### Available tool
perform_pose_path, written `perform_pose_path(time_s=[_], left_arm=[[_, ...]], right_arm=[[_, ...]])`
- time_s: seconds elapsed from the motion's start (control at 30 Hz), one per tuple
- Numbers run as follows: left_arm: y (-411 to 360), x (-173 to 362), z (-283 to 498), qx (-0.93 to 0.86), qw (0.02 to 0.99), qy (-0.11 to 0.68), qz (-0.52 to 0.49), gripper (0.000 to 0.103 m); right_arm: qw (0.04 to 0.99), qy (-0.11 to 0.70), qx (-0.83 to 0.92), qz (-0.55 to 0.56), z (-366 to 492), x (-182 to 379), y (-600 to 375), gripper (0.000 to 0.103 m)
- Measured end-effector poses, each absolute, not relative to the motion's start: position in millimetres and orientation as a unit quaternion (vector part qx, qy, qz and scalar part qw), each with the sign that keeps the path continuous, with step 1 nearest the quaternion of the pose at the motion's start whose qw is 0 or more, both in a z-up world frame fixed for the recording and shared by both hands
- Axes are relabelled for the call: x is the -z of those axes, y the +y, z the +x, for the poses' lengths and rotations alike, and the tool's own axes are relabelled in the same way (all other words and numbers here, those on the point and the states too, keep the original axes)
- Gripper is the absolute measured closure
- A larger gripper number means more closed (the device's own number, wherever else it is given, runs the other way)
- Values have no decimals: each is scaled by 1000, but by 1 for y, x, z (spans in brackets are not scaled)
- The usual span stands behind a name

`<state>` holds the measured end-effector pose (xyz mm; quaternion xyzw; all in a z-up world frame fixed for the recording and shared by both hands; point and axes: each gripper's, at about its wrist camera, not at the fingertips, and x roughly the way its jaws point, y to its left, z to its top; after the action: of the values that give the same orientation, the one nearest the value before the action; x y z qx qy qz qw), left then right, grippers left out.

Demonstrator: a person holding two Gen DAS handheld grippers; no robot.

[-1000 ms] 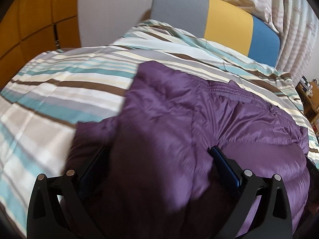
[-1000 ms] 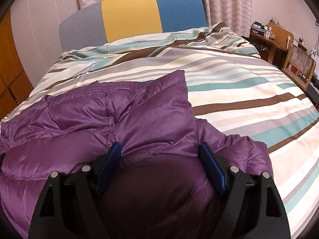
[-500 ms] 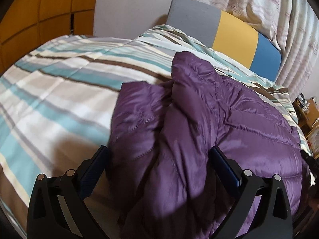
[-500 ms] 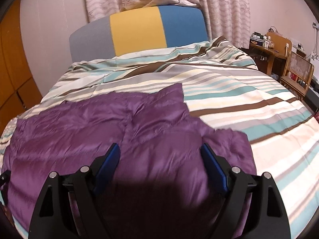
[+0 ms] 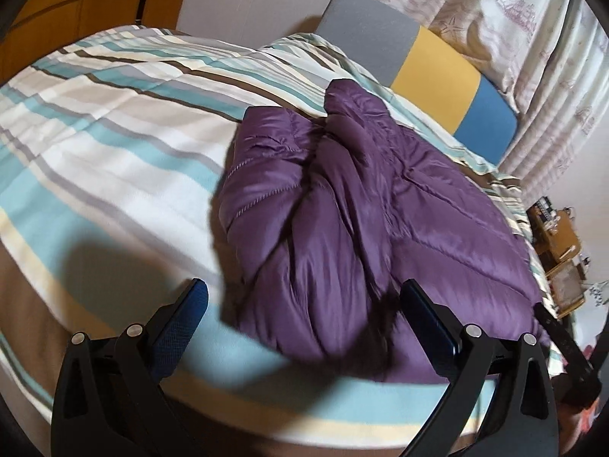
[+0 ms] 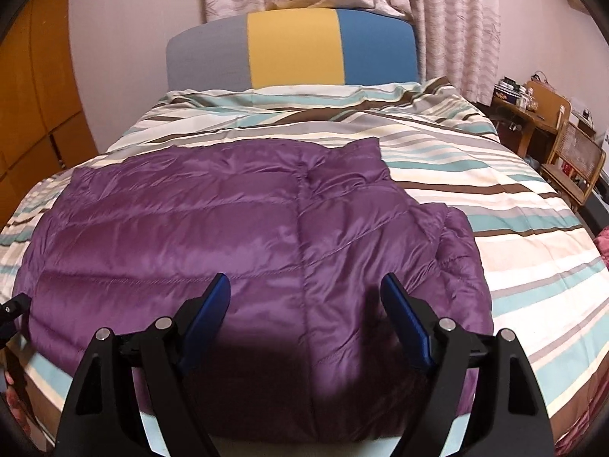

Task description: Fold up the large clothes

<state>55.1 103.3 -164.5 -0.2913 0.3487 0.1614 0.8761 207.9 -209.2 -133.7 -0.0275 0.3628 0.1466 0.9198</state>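
Purple down jacket (image 6: 236,236) lies spread across the striped duvet (image 6: 475,160). Left gripper (image 5: 304,301) and right gripper (image 6: 304,293) hover above it, jaws apart, gripping nothing.

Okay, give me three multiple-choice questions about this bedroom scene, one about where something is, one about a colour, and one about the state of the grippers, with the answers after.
1. Where does the purple jacket lie?
A. On the striped bedcover
B. On the floor
C. On a chair

2. What colour is the middle panel of the headboard?
A. Grey
B. Yellow
C. Blue

3. How does the right gripper stand?
A. Shut on the jacket
B. Shut on nothing
C. Open, holding nothing

Answers: 1 A, the jacket is spread flat on the stripes. 2 B, yellow sits between grey and blue. 3 C, its pads stand wide apart above the fabric.
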Motion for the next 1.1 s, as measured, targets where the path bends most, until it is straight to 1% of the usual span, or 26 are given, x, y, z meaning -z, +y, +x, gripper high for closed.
perform_pose_path(time_s=[0.13,0.33,0.43,0.5,0.53,0.57,0.6,0.67,0.7,0.83,0.93,1.1], left_arm=[[98,164,45,-143,872,345,-316,3],[79,162,32,-109,875,343,-326,3],[72,162,30,-94,873,349,-328,6],[70,162,31,-96,873,350,-326,10],[70,163,32,-96,872,351,-326,13],[71,163,34,-100,871,354,-326,19],[72,164,34,-104,870,355,-326,22],[72,163,34,-104,870,351,-330,24],[72,163,33,-99,871,346,-335,27],[68,160,30,-86,874,331,-346,27],[67,159,27,-89,877,323,-345,27],[66,165,32,-98,864,349,-348,27]], right_arm=[[919,361,-158,-23,199,130,-205,24],[918,350,-184,-15,183,120,-199,25],[914,349,-205,-6,176,117,-197,36],[906,355,-230,8,171,118,-193,49],[902,358,-243,14,170,118,-192,60],[896,361,-257,17,168,118,-189,70],[892,364,-269,12,166,119,-184,77],[887,364,-284,3,161,120,-177,83],[886,361,-291,2,159,120,-173,85],[882,359,-306,-12,158,126,-159,87],[881,368,-293,-46,164,143,-148,89],[886,351,-293,-70,166,170,-142,90]])
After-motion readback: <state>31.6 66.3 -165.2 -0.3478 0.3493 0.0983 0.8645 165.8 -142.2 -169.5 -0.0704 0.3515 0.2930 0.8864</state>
